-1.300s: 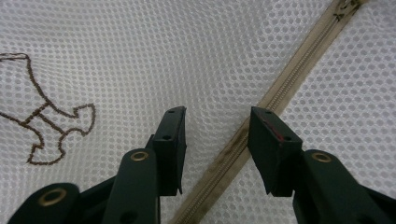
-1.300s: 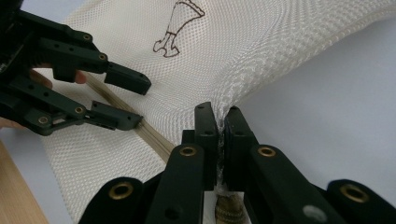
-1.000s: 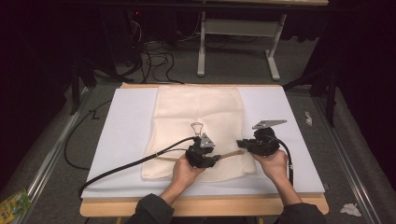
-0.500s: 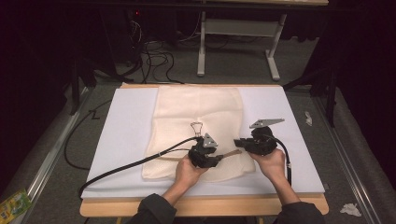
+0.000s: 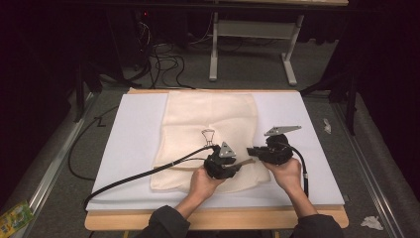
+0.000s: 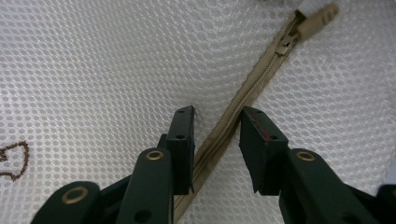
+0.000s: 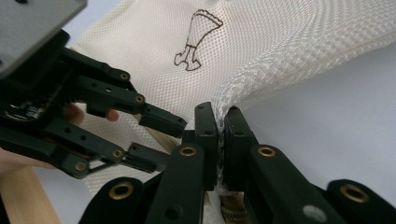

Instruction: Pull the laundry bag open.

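The cream mesh zip bag [image 5: 210, 134] lay flat on the white foam board [image 5: 124, 144], its near edge by the person's hands. The right gripper [image 7: 220, 122] was clamped on a bunched fold of mesh at the zip's end, while the left gripper [image 6: 217, 128], jaws apart and just closing, straddled the beige zip [image 6: 243, 102] without pinching it. Good practice would be holding the right grip taut and moving the left up to the beige zip pull [image 6: 314, 23] before closing.

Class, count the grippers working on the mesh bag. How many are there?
2. The left gripper straddles the bag's zipper, jaws closing; the right gripper pinches the mesh bag at its near edge.
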Tool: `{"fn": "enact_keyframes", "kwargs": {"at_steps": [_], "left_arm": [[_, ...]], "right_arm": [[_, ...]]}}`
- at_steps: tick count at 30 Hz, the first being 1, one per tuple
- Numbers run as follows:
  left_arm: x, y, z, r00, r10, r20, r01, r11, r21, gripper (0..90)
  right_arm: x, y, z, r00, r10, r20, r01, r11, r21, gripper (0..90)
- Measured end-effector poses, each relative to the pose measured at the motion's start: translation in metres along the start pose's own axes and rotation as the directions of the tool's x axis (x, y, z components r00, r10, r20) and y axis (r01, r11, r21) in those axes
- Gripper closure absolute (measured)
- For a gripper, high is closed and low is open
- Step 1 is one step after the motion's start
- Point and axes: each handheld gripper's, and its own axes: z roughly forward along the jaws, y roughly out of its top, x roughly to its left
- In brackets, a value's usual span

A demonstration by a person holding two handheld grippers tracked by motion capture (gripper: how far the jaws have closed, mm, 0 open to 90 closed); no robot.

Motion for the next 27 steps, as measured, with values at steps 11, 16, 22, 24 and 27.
{"fn": "enact_keyframes", "kwargs": {"at_steps": [11, 16, 22, 24, 27], "left_arm": [[-0.008, 0.000, -0.005, 0.9991, 0.031, 0.029, -0.030, 0.9991, -0.030, 65.2], [-0.014, 0.001, -0.010, 0.9978, 0.044, 0.050, -0.040, 0.9967, -0.071, 66.4], [-0.012, 0.005, -0.006, 0.9968, 0.019, 0.078, -0.011, 0.9952, -0.097, 69.9], [-0.015, 0.007, -0.005, 0.9962, 0.031, 0.081, -0.023, 0.9953, -0.094, 71.4], [-0.016, 0.009, -0.002, 0.9958, 0.031, 0.086, -0.023, 0.9955, -0.092, 73.9]], "right_arm": [[-0.003, -0.001, -0.001, 0.9999, 0.007, 0.015, -0.007, 1.000, -0.001, 88.1], [-0.003, -0.001, 0.000, 0.9998, 0.004, 0.018, -0.004, 1.000, -0.001, 88.0], [-0.003, -0.001, 0.001, 0.9999, 0.003, 0.017, -0.003, 1.000, 0.003, 88.1], [-0.003, -0.001, 0.001, 0.9999, 0.006, 0.015, -0.006, 1.000, 0.002, 88.1], [-0.003, -0.001, 0.001, 0.9999, 0.005, 0.015, -0.005, 1.000, 0.002, 88.0]]}}
